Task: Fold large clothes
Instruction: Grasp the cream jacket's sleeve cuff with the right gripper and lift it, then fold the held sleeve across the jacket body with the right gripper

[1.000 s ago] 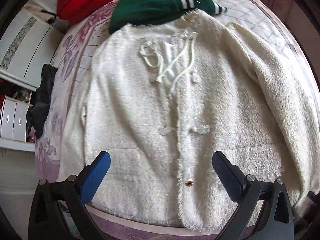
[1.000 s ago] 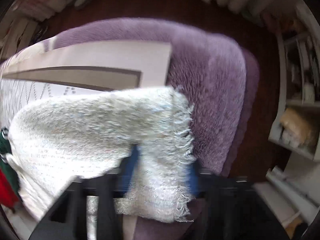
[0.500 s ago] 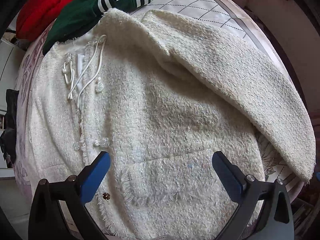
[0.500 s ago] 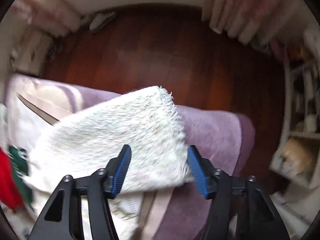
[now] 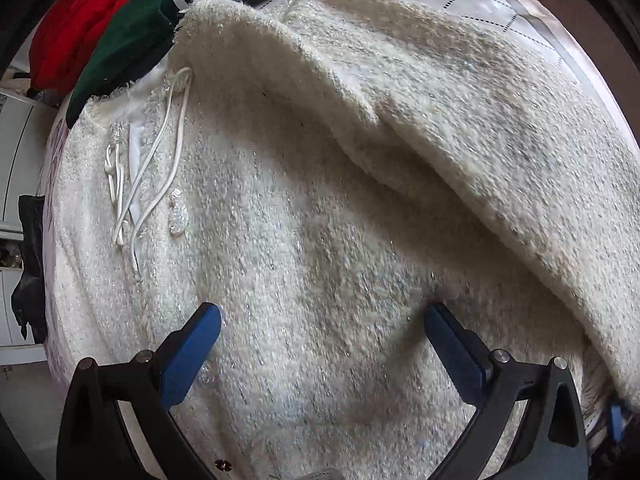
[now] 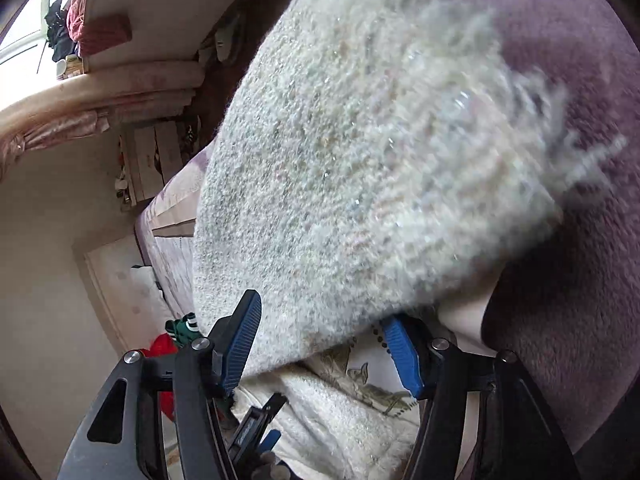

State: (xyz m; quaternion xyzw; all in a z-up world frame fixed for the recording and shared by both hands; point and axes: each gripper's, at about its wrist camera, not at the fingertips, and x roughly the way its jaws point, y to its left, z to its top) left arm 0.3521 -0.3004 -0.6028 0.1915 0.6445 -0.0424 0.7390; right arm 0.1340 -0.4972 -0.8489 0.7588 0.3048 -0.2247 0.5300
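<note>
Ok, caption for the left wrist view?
Open left hand-held gripper above a cream jacket, sleeve folded over.

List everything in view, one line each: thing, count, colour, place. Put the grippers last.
jacket: one, cream, spread on the bed.
sleeve: one, cream, draped between the right pads.
green garment: one, dark green, white stripes, beyond the collar.
red garment: one, red, beside the green one.
purple blanket: one, purple, bed edge.
left gripper: one, black, blue pads, open above the jacket.
right gripper: one, black, blue pads, open around the sleeve.
</note>
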